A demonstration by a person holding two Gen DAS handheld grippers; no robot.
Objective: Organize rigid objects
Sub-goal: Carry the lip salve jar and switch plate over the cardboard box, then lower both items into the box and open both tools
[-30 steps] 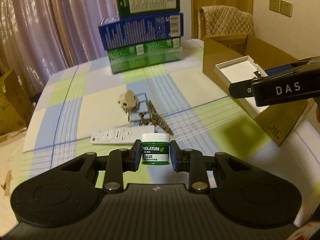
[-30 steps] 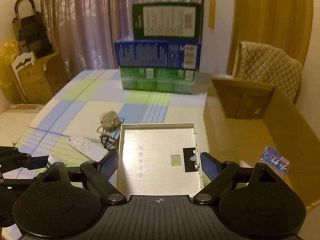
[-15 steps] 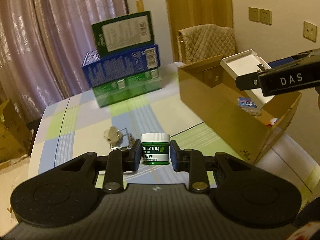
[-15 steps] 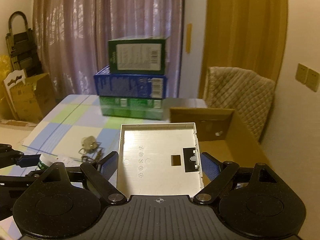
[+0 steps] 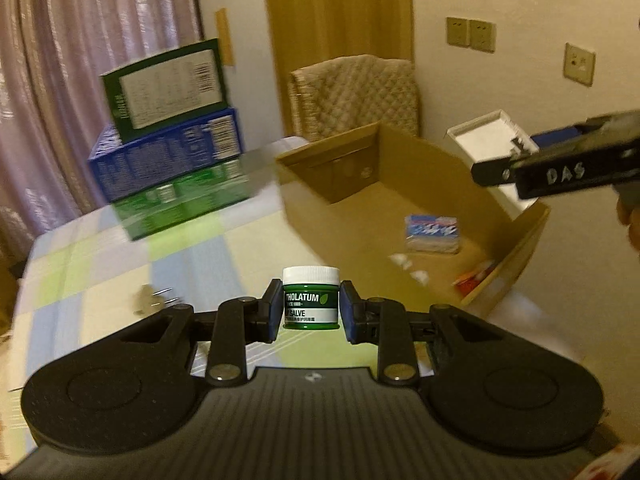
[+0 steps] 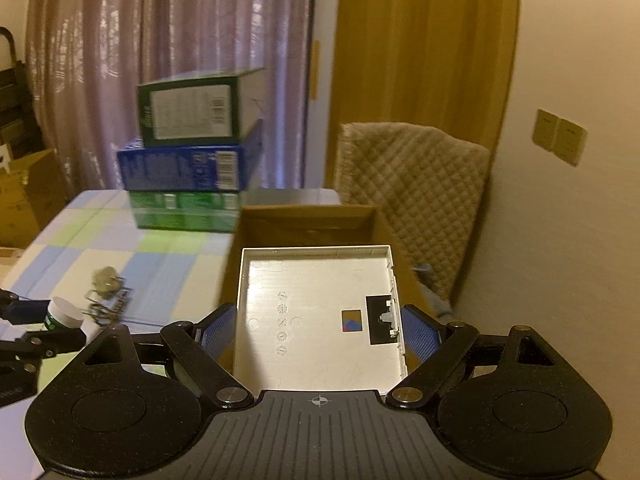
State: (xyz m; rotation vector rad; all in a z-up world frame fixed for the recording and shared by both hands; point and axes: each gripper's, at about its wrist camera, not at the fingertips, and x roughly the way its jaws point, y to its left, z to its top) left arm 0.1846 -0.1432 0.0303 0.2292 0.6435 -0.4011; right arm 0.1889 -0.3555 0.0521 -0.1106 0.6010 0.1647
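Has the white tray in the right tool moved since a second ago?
Yes. The white tray has gone from over the table toward and over the cardboard box, judged against the stacked boxes.

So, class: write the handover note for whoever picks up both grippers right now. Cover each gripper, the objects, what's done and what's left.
Left gripper: shut on the green salve jar, held in the air beside the cardboard box.
Right gripper: shut on the white plastic tray, held over the box.
Done: a blue packet and small bits lie in the box.
Left: put the jar and tray in; the keys are on the table.
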